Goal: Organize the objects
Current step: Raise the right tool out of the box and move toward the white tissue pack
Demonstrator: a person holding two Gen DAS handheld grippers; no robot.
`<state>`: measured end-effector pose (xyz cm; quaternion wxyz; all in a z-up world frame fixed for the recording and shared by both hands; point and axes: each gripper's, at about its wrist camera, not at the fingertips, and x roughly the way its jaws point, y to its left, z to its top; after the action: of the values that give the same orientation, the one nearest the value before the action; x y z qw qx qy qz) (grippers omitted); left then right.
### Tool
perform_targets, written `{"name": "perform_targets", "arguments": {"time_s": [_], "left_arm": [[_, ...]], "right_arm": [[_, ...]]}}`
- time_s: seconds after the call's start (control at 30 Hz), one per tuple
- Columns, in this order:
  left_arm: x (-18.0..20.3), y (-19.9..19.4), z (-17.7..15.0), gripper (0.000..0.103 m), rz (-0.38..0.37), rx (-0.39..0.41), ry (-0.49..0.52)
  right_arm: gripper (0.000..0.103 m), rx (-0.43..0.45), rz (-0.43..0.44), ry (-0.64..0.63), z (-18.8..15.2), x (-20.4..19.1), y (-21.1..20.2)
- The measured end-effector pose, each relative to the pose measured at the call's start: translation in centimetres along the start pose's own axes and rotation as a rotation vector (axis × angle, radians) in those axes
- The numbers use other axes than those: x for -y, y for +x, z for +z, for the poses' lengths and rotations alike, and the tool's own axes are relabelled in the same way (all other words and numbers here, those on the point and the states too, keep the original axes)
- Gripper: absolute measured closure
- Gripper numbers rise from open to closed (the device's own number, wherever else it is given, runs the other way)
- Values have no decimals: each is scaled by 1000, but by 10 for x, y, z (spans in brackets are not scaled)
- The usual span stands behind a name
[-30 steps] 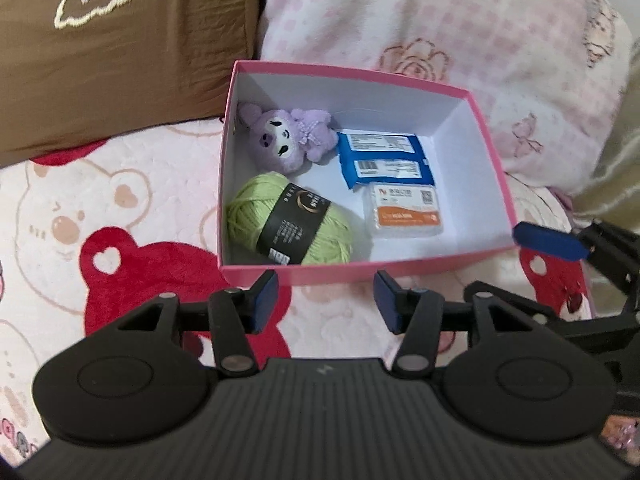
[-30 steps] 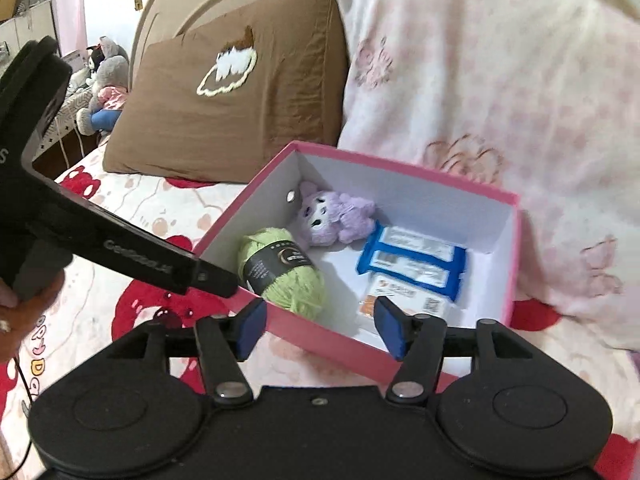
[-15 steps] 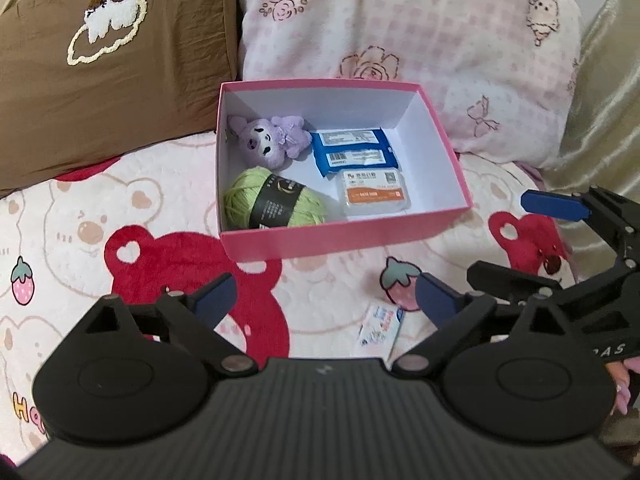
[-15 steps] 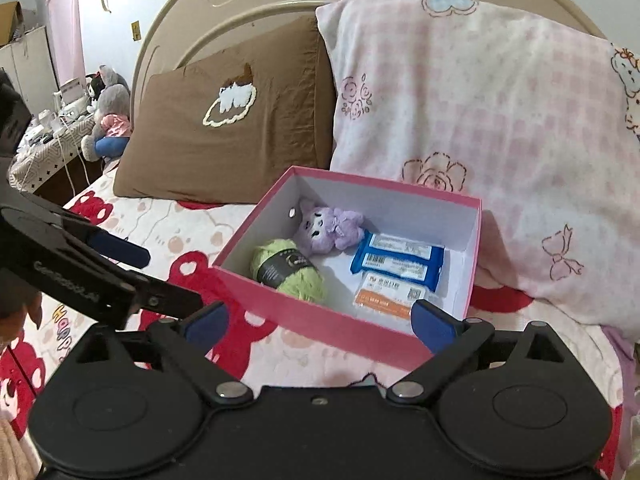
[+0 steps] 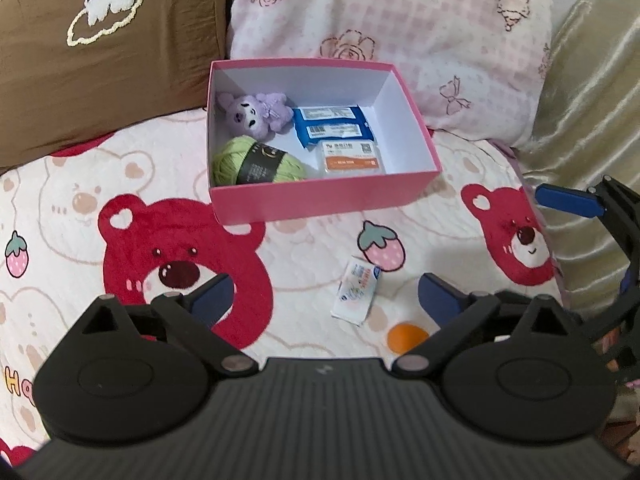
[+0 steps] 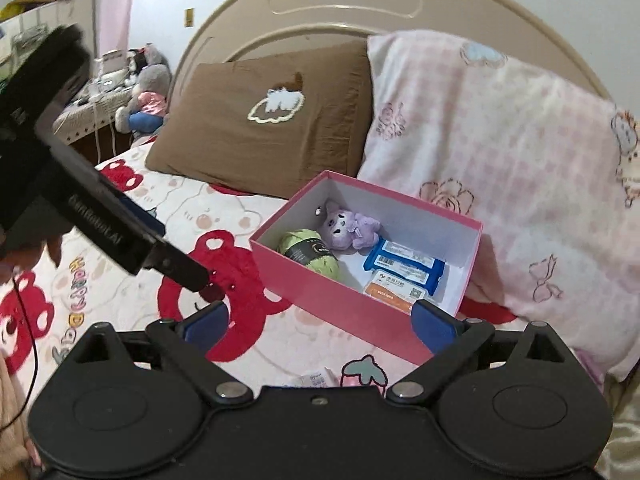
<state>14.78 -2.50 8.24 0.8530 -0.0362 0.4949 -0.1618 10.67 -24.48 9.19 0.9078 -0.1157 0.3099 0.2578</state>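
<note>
A pink box (image 5: pixel 320 196) (image 6: pixel 332 292) stands on the bed. Inside lie a purple plush (image 5: pixel 256 114) (image 6: pixel 348 224), a green yarn ball (image 5: pixel 256 162) (image 6: pixel 308 250), a blue packet (image 5: pixel 332 126) (image 6: pixel 404 262) and an orange-and-white packet (image 5: pixel 350 156) (image 6: pixel 394 288). A small white packet (image 5: pixel 356 290) (image 6: pixel 314 380) lies on the bedspread in front of the box. My left gripper (image 5: pixel 324 300) is open and empty above the bedspread, just short of that packet. My right gripper (image 6: pixel 320 320) is open and empty, near the box's front corner.
A brown pillow (image 5: pixel 100 48) (image 6: pixel 260 128) and a pink checked pillow (image 5: pixel 400 36) (image 6: pixel 500 152) lean behind the box. The bear-print bedspread (image 5: pixel 80 208) surrounds it. A gold curtain (image 5: pixel 592 100) hangs at the right. A bedside shelf with toys (image 6: pixel 140 96) stands far left.
Both grippers have opened wide and pulled back from the box. The small white packet on the bedspread has come into view.
</note>
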Motion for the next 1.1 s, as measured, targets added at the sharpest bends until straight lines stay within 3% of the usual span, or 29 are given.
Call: {"name": "perform_targets", "arguments": {"time_s": [0.27,0.5,0.93,1.1], "left_arm": [[11,6,-21,3,-41,-24,26],[11,15,-42,3,-46,-26,-2],[6,52,-77,3,-109,-41,-62],[6,75,-84,3,-138,-34,-102]], "right_arm": [[4,-14,52,-81,-20,-22,-12],[4,-53,144,-57,-45,-28,-6],[5,-109,142,-106,-81,-36,24],[5,-122,78,-185,-90,-43,40]]}}
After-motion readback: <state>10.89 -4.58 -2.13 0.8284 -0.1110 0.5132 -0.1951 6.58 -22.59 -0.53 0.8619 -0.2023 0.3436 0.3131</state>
